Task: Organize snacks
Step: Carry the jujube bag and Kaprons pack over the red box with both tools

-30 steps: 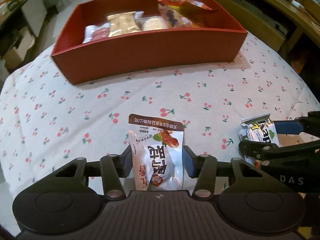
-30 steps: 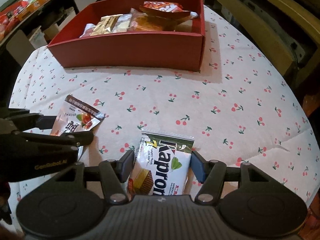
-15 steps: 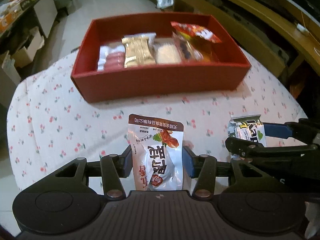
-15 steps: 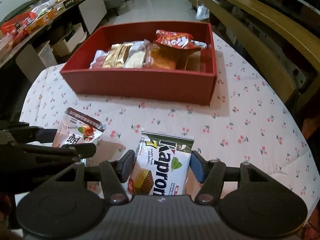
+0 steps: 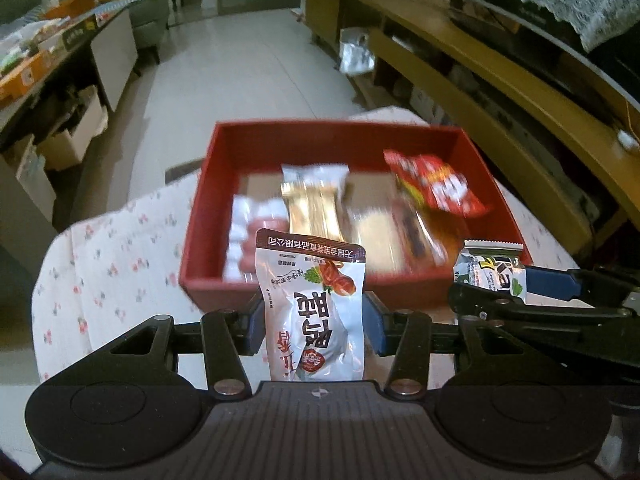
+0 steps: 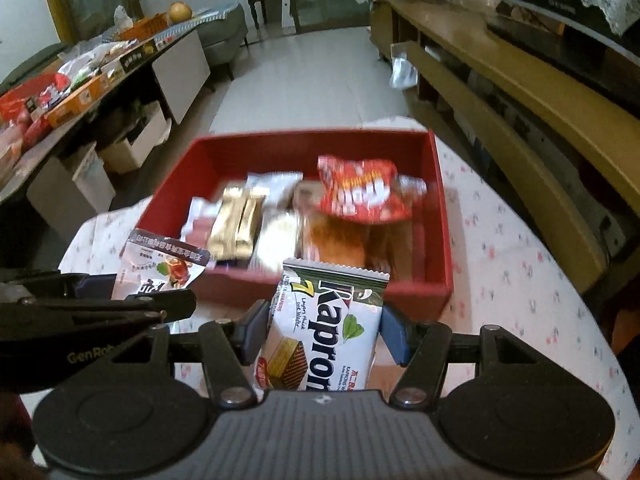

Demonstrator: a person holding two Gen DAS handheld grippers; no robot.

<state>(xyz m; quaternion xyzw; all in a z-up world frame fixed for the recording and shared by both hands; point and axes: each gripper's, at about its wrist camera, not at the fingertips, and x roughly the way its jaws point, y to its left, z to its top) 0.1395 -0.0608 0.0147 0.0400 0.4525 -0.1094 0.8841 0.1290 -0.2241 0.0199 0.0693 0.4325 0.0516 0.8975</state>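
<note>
I'm carrying both packs toward the red box (image 5: 280,284). Left hand-held gripper (image 5: 313,322) pinches the white pouch (image 5: 316,320), jaws closing tighter; right hand-held gripper (image 6: 324,330) pinches the wafer pack (image 6: 328,328). Next: reach over the near wall, release inside.

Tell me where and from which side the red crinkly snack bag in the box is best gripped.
Probably at the upper crimped edge of the red snack bag, coming from above. It leans up over the other packets at the right end of the red box, so its top stands free, while the box walls block a side approach. The fingers should close across the thin flat seal, not the puffed body.
</note>
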